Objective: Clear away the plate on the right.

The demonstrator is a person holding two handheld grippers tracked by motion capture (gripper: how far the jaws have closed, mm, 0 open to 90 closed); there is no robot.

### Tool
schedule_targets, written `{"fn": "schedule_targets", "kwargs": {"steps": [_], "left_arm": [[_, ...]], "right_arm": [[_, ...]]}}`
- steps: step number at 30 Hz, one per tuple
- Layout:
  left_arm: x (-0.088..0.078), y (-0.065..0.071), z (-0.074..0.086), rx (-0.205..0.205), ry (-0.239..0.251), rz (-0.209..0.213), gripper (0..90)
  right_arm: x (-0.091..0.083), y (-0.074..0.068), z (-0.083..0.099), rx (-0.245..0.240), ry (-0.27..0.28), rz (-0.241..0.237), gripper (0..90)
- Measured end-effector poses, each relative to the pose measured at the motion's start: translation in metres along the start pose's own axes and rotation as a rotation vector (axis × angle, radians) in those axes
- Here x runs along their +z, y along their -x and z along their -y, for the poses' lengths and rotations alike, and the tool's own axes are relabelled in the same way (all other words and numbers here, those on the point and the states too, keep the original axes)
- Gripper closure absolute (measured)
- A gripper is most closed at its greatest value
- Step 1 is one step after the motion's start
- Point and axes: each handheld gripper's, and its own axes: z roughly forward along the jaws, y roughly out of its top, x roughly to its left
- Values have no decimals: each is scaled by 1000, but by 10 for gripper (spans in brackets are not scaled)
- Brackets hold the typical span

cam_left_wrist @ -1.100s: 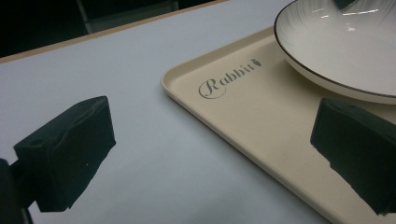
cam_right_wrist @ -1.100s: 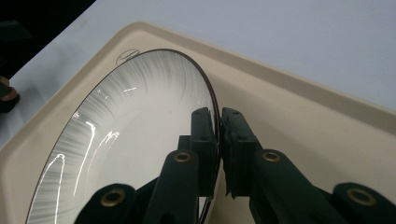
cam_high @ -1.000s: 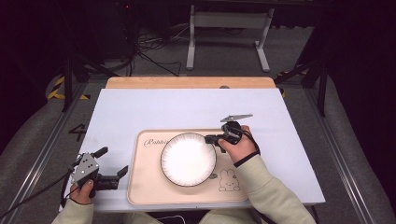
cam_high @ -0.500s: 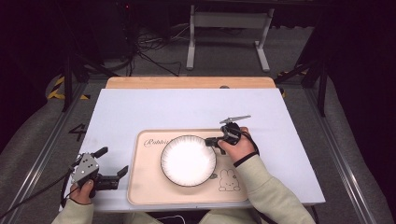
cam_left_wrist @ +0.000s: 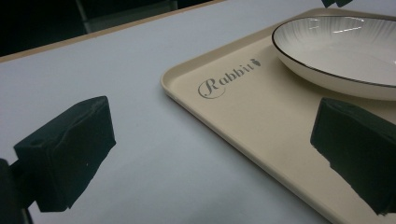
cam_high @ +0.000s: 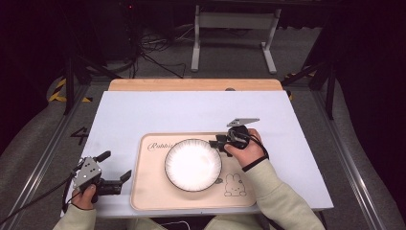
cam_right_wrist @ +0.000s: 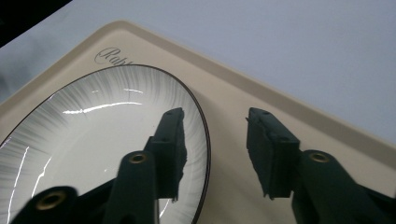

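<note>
A white plate (cam_high: 193, 164) with a thin dark rim sits on a beige tray (cam_high: 153, 191) printed with "Rabbit" and a small rabbit drawing. My right gripper (cam_high: 216, 143) is open at the plate's right edge. In the right gripper view its jaws (cam_right_wrist: 219, 144) straddle the plate's rim, one over the plate (cam_right_wrist: 102, 135) and one over the tray (cam_right_wrist: 261, 98). My left gripper (cam_high: 117, 165) is open on the white table just left of the tray. The left gripper view has its jaws (cam_left_wrist: 212, 151) wide apart, with the tray's corner (cam_left_wrist: 243, 107) and the plate (cam_left_wrist: 341, 51) ahead.
The white tabletop (cam_high: 191, 110) stretches bare behind the tray to a wooden strip (cam_high: 191, 85) at the far edge. Beyond it are a dark floor, cables and a metal stand (cam_high: 234, 33). The table's front edge lies close under both hands.
</note>
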Motion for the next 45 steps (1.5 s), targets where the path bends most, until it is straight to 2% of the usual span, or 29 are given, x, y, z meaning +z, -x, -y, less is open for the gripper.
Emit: {"fn": "schedule_targets", "kwargs": {"steps": [2, 5, 10, 14, 17, 25, 45], "left_arm": [[0, 0, 0, -4, 0, 5, 4], [0, -1, 0, -5, -7, 10, 4], [0, -1, 0, -5, -5, 8, 4], [0, -1, 0, -6, -6, 8, 3], [1, -1, 0, -6, -6, 6, 3], [0, -1, 0, -6, -5, 5, 3], [1, -1, 0, -6, -4, 5, 3]], "right_arm": [[-2, -1, 0, -28, 23, -11, 415], [-7, -5, 1, -75, 50, -32, 344], [-20, -7, 3, -120, 101, -55, 295], [-32, -6, 5, -153, 157, -58, 239], [-42, -4, 8, -183, 176, -57, 223], [-65, 6, 15, -180, 211, -51, 207], [-112, 39, 33, -124, 278, 32, 197]]}}
